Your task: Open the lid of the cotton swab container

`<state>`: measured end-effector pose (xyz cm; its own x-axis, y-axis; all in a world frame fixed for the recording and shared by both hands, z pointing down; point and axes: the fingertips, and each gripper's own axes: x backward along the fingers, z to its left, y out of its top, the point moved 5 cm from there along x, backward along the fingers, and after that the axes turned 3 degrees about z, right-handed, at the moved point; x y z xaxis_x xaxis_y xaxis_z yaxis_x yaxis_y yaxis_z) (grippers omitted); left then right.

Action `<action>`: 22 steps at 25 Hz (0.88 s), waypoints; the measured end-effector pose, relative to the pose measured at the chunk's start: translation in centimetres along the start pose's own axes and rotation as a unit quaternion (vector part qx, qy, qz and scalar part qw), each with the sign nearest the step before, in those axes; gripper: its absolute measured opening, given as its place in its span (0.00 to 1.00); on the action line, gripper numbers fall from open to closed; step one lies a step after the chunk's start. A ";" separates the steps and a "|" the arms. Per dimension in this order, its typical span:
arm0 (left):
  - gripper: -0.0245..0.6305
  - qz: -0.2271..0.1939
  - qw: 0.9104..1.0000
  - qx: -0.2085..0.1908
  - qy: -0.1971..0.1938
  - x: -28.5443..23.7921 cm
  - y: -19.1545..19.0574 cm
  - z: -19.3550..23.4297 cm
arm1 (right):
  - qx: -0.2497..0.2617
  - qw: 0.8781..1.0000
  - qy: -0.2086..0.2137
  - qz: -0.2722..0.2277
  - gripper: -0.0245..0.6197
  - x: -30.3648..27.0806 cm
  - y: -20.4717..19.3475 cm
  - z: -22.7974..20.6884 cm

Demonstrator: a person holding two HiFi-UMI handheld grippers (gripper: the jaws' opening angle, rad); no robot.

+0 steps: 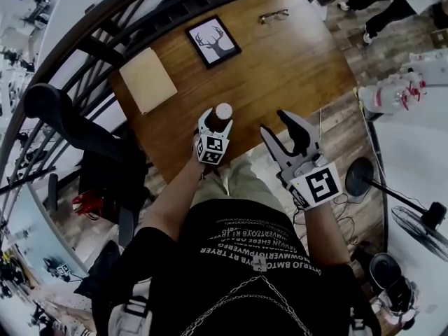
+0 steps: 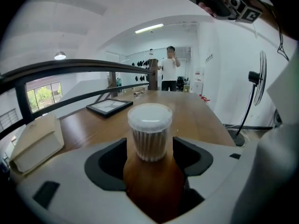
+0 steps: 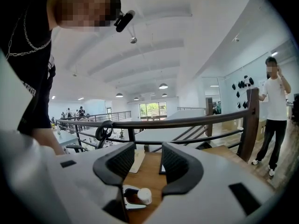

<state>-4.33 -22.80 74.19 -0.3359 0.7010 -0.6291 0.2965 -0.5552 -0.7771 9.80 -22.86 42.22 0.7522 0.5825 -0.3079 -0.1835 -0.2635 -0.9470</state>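
While a tan pad (image 1: pixel 148 80) lies well left of the cotton swab container (image 1: pixel 222 112) on the wooden table (image 1: pixel 280 61), a framed deer picture (image 1: pixel 213 41) lies beyond the container. The container stands upright near the table's near edge with its lid on. The left gripper (image 1: pixel 218 121) has its jaws spread wide on either side of the container, the pads not pressing on it. Glasses (image 1: pixel 273 15) lie far beyond it to the right. Right of the container, the right gripper (image 1: pixel 274 122) hangs with its jaws apart and nothing between them.
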 end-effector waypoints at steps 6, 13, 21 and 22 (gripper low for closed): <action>0.51 0.011 1.000 0.000 0.010 -0.4 -0.1 0.0 | -0.003 1.000 0.004 0.005 0.34 -0.4 -0.6 -0.3; 0.51 0.024 1.000 -0.009 0.010 -0.6 0.0 -0.2 | -0.008 1.000 0.009 0.010 0.34 -0.3 -1.1 -0.3; 0.51 0.039 0.999 -0.019 0.010 -1.7 0.1 -0.2 | -0.016 1.000 0.010 0.015 0.34 -0.3 -1.6 -0.4; 0.51 0.043 0.999 -0.020 0.012 -1.8 0.1 -0.2 | -0.017 1.000 0.009 0.016 0.34 -0.2 -1.6 -0.5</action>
<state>-3.48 -24.00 75.24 -0.2865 0.6621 -0.6924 0.3584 -0.5962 -0.7184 10.26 -22.95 43.88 0.7582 0.5593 -0.3351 -0.1855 -0.3076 -0.9332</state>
